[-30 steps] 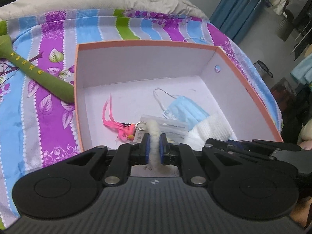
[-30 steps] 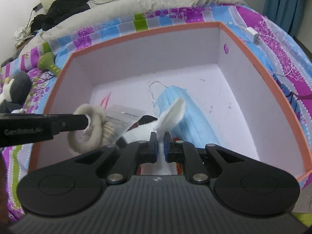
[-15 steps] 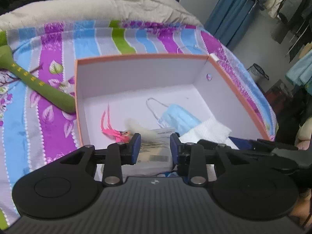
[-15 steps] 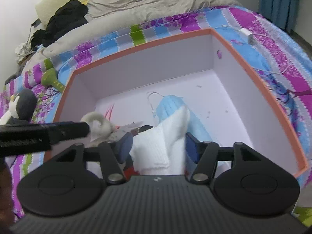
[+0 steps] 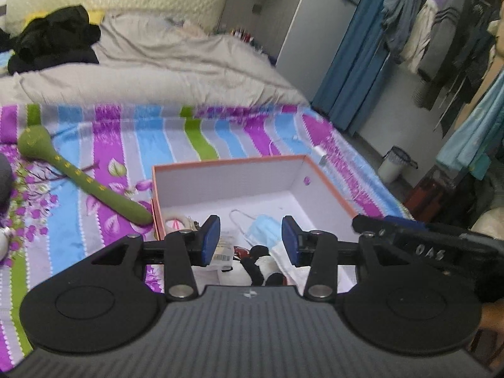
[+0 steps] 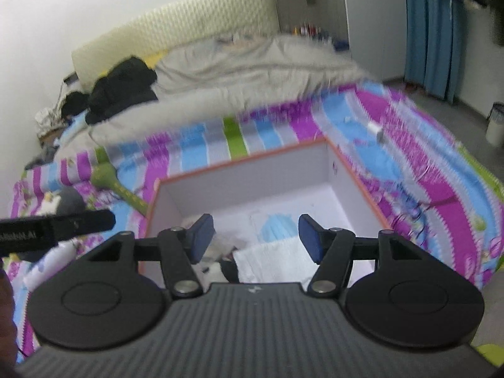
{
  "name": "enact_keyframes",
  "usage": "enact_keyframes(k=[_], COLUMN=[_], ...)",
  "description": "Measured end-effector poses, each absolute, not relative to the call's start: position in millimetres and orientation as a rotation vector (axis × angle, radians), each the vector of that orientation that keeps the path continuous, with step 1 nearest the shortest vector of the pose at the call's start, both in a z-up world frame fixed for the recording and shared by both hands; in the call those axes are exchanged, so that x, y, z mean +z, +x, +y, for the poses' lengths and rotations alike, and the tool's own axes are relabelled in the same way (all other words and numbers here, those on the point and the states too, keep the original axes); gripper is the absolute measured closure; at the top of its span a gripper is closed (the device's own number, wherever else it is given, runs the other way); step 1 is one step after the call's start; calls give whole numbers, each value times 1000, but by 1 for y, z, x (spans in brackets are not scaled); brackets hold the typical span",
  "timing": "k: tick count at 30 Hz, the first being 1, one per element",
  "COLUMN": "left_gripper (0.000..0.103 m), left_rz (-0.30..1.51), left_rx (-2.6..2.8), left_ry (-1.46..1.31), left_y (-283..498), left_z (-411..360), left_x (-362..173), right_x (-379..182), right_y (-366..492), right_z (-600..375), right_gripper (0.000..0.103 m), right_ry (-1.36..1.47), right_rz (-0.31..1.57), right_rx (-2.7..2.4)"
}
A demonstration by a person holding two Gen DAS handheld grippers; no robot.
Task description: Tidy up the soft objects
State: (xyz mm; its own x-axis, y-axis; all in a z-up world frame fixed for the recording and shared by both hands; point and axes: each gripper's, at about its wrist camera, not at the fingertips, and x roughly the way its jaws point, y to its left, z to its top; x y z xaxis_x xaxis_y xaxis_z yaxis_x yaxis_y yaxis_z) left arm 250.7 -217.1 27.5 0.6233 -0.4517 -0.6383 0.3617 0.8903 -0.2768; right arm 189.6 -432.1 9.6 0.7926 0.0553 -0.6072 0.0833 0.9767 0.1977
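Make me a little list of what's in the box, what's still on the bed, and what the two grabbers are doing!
box: orange-rimmed box on the striped bedsheet
inside the box: blue face mask, white cloth, a black-and-white plush toy, small bits too blurry to name
outside the box: green plush stick, its end against the box's left wall
left gripper: jaws opening, nothing between them
right gripper: open, holding nothing

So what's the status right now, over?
Left claw opening, empty; right claw open, empty. Mask and towel in box. Green toy outside, against box.
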Motion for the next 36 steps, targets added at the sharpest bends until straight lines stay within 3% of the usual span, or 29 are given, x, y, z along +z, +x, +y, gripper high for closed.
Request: enact_keyframes(k=[10, 36], left_gripper=[54, 54], left_rz=[696, 666], left_rx=[-502, -497], left_ry=[-115, -109], left_y=[178, 82], left_z=[-190, -158], left_x=[60, 51], right_x=[54, 30], right_y=[114, 28], right_z=[-407, -364], right_gripper=[40, 40], right_ry=[207, 187], right_rz=[545, 526], right_rx=[-20, -29])
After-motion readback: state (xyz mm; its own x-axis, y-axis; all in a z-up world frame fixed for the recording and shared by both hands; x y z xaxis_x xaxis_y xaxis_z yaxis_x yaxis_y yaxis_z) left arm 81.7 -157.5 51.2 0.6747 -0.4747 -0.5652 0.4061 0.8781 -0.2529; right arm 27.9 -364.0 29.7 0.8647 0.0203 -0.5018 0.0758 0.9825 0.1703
